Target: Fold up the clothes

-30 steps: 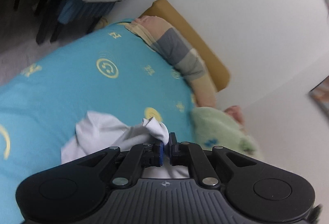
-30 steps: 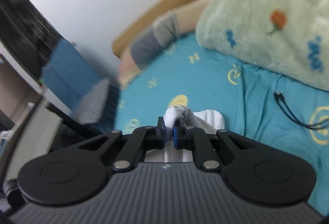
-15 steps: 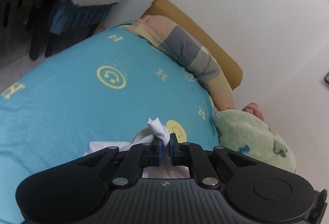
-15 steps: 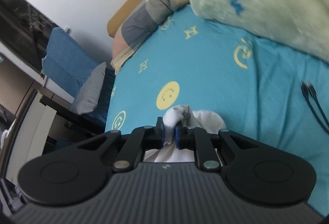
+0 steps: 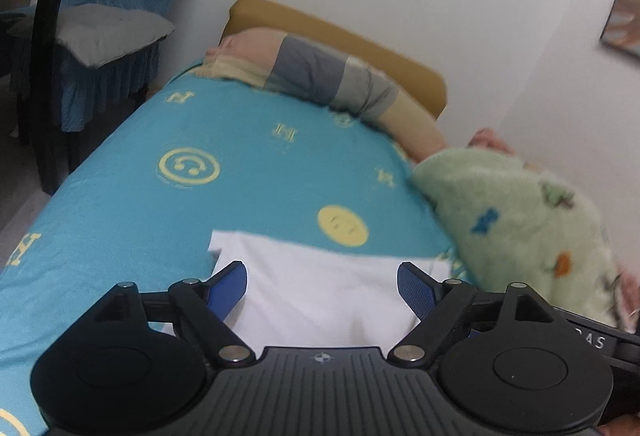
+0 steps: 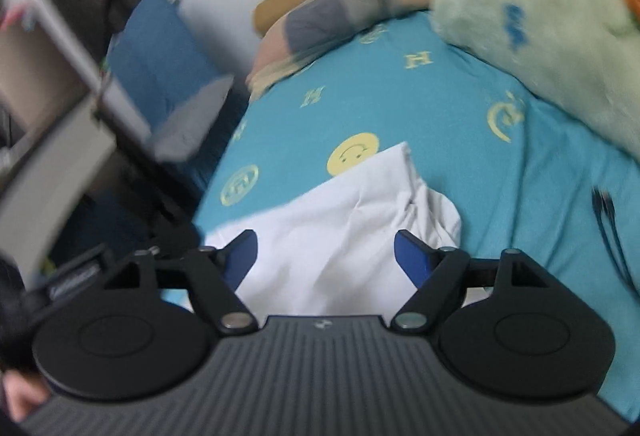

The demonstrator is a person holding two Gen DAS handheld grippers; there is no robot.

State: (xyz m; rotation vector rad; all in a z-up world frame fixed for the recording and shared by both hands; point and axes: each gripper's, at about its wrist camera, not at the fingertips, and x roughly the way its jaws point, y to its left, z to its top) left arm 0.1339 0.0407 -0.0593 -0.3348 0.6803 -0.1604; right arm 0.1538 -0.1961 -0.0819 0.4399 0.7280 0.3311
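1. Left hand-held gripper (image 5: pixel 322 284) was released: blue pads (image 5: pixel 228 286) stood wide apart with nothing between them but the cloth lying below.
2. Right hand-held gripper (image 6: pixel 325 256) was likewise released, its pads (image 6: pixel 412 256) spread wide and holding nothing.
3. White garment (image 5: pixel 328 284) lay on the bed (image 5: pixel 120 204), spread over the turquoise sheet with yellow smiley and H prints.
4. In the left wrist view the garment's far edge ran roughly straight and flat, just beside a solid yellow smiley (image 5: pixel 342 225).
5. In the right wrist view the garment (image 6: pixel 340 220) showed creases, one corner pointing towards a yellow smiley (image 6: pixel 353 153), and a rounded bulge at its right side.
6. Green fleece blanket (image 5: pixel 516 224) with small animal prints lay on the bed to the right of the garment, near but not clearly touching it.
7. Striped pillow (image 5: pixel 320 80) in grey, pink and tan lay at the head of the bed against a tan headboard (image 5: pixel 340 32).
8. A dark cable (image 6: pixel 612 220) lay on the sheet at the right edge of the right wrist view, apart from the garment.
9. Chair (image 5: pixel 100 36) with blue cover and grey cushion stood beside the bed.
10. The right wrist view was motion-blurred.
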